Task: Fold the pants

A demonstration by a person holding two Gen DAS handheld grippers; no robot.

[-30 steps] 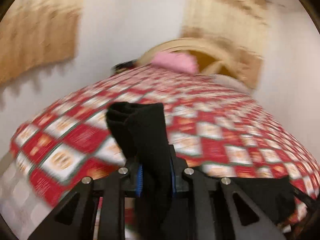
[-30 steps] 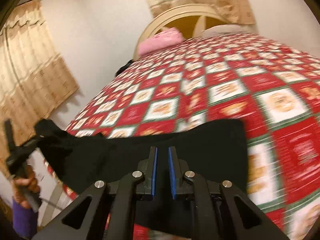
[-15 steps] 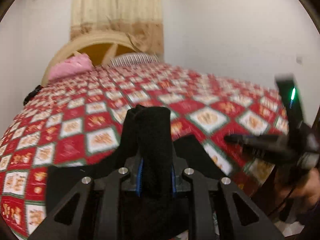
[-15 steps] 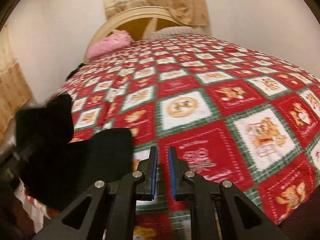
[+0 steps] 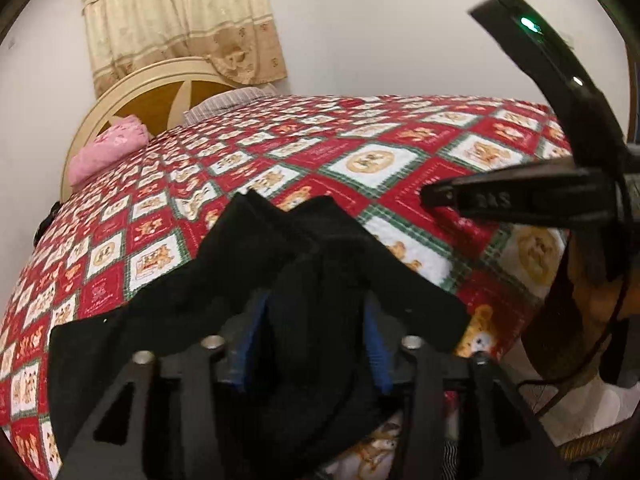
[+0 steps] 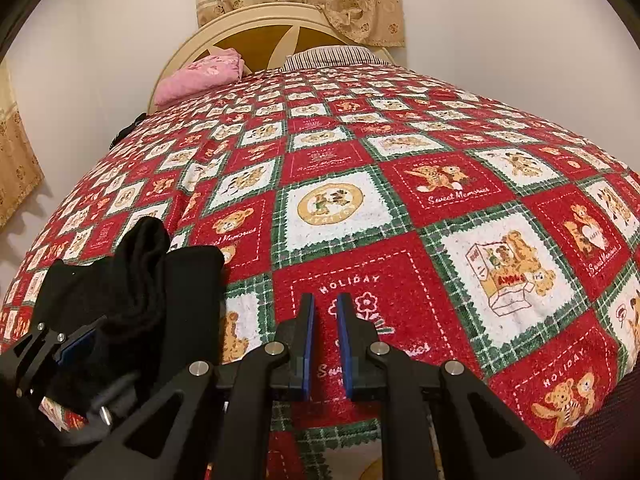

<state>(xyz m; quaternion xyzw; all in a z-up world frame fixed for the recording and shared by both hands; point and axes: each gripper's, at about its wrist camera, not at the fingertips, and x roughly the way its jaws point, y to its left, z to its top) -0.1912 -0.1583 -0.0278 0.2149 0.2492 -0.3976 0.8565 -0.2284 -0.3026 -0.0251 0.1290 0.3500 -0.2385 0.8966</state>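
Black pants lie bunched at the near edge of the bed, partly draped over it. My left gripper has a thick wad of the black cloth between its blue pads, which stand wider apart than before. It also shows in the right wrist view, with the pants at the left. My right gripper is nearly shut with nothing between its pads, low over the quilt to the right of the pants. It shows in the left wrist view at the right.
The bed carries a red, white and green bear-patterned quilt. A pink pillow and a striped pillow lie by the cream headboard. Curtains hang on the white wall behind.
My right gripper has left the pants and moved right over bare quilt. My left gripper swung right toward the bed centre with the cloth, and its pads now stand wider apart.
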